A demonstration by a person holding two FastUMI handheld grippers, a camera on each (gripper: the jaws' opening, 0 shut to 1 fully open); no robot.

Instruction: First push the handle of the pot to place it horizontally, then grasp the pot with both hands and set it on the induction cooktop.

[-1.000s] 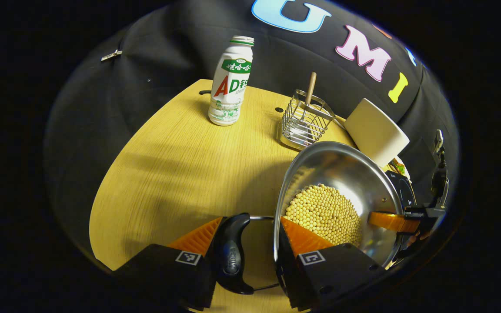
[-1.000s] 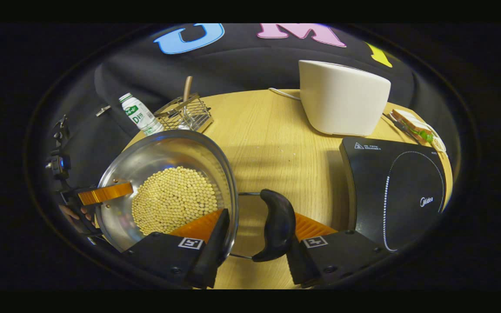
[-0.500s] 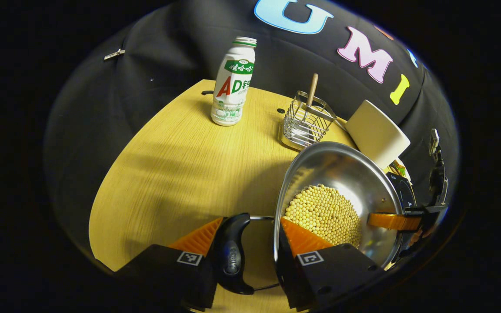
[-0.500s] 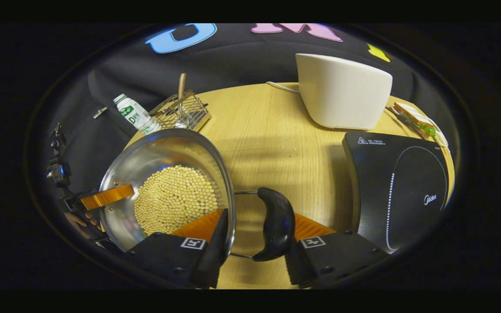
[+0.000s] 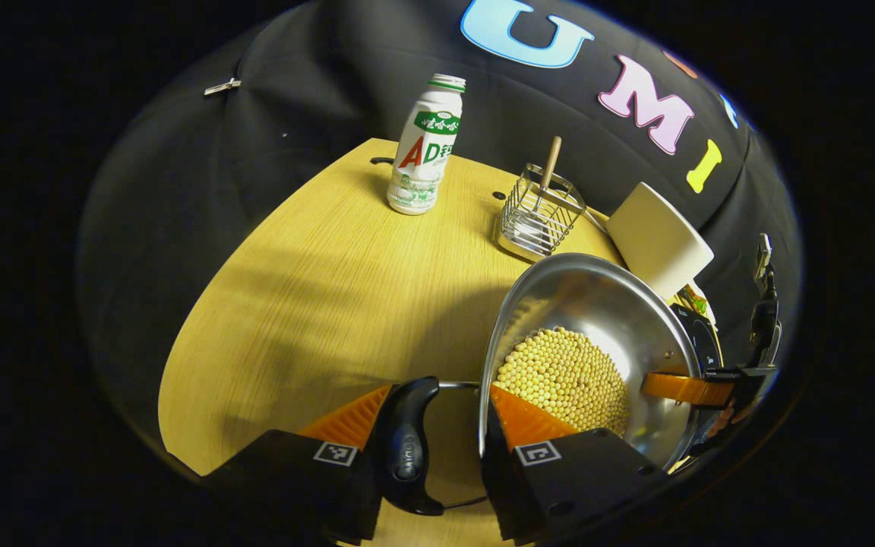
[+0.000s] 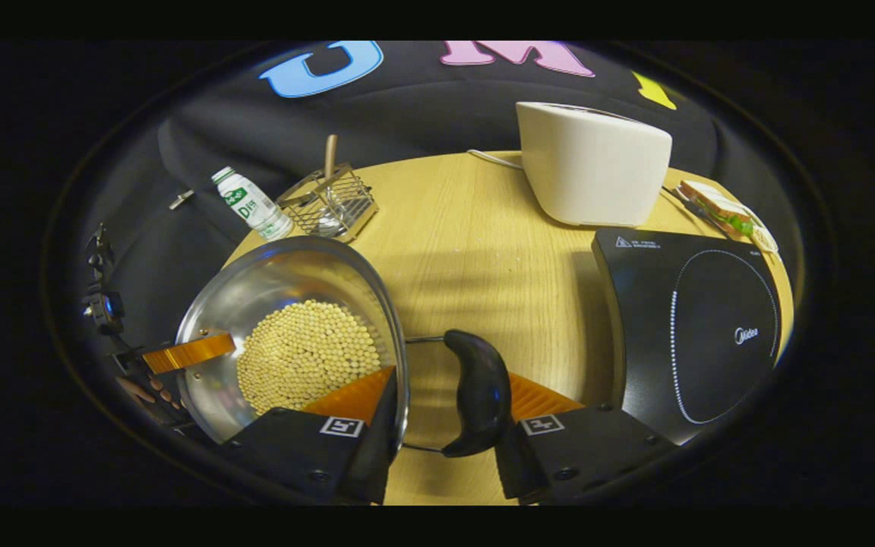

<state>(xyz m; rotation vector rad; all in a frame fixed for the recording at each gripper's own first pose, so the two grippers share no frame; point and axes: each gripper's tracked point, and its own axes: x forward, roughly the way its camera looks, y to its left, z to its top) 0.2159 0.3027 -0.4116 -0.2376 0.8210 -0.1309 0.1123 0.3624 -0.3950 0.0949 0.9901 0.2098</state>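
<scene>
1. Steel pot (image 6: 285, 304) holding a heap of pale yellow beans (image 6: 304, 355), left of the black cooktop (image 6: 692, 327), apart from it with bare wooden table (image 6: 475, 251) between.
2. Gripped at both sides: right gripper (image 6: 443, 406) straddling the pot's right rim and black handle (image 6: 477, 391), one finger inside the pot, the other just outside the handle; clenched on both.
3. In the left gripper view, left gripper (image 5: 434, 406) likewise astride the left rim and left handle (image 5: 405, 444), fingers pressing on handle and wall.
4. Seen across the pot in the right gripper view: a hand (image 6: 150, 389) behind the other gripper.
5. Far left: white bottle (image 5: 428, 156), upright, capped.
6. Beside it, wire basket (image 5: 538, 216) with a wooden stick (image 5: 551, 165) leaning inside.
7. Far centre: white appliance (image 6: 593, 163), just behind the cooktop.
8. Far right: sandwich (image 6: 722, 209) at the table's edge.
</scene>
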